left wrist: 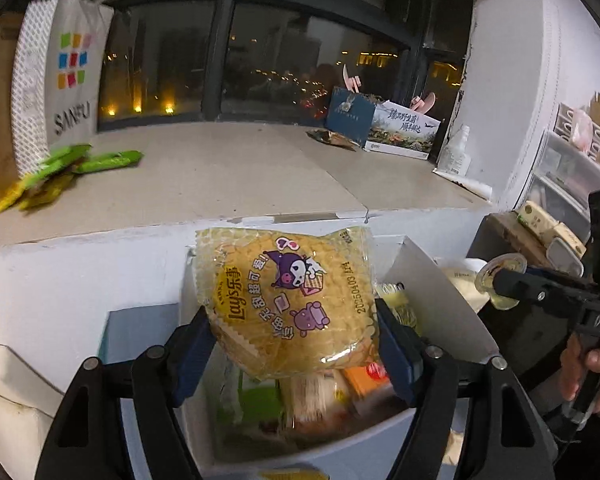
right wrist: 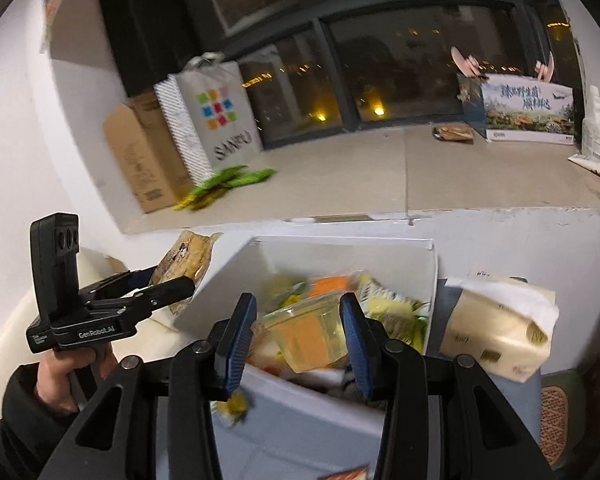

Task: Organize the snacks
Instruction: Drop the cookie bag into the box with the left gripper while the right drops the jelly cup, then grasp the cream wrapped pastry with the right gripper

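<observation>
It was dark outside the big window (left wrist: 236, 56), and small yellow lights (left wrist: 138, 109) glowed behind the glass. The window had thick dark frames. A wide, pale stone ledge (left wrist: 220, 168) ran under it, well beyond the tongs. The walls (left wrist: 508, 80) were white, with a cracked edge by the window. Clear plastic drawers (left wrist: 568, 176) stood against the wall on the right side.
</observation>
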`<action>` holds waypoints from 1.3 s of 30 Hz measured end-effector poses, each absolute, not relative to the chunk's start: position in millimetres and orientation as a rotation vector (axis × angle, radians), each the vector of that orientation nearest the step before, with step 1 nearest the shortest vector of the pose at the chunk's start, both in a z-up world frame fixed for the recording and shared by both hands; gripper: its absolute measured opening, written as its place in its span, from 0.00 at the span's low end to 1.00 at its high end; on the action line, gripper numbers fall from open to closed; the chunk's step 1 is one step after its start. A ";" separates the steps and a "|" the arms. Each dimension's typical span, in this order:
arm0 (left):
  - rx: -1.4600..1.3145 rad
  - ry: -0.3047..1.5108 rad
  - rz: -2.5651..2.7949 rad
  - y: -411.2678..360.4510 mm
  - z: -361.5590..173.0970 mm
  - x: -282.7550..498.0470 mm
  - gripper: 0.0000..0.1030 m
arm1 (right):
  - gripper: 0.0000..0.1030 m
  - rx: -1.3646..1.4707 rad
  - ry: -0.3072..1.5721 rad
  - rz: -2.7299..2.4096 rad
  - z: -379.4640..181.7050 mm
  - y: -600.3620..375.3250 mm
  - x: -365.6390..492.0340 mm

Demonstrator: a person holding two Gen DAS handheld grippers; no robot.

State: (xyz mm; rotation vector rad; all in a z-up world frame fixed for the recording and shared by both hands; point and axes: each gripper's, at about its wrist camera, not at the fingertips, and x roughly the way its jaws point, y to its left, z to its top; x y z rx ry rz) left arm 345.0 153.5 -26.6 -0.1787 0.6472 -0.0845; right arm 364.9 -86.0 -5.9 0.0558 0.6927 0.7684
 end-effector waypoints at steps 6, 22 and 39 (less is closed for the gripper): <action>-0.159 0.702 -0.004 160.8 -42.0 353.7 1.00 | 0.98 0.035 0.755 0.708 -21.1 -80.6 393.8; -0.093 0.579 -0.055 124.9 -19.6 231.8 1.00 | 1.00 0.016 0.601 0.781 -3.9 -114.7 309.7; -0.119 0.604 -0.130 58.4 -76.5 74.8 1.00 | 1.00 -0.121 0.702 0.742 -92.8 -179.6 185.8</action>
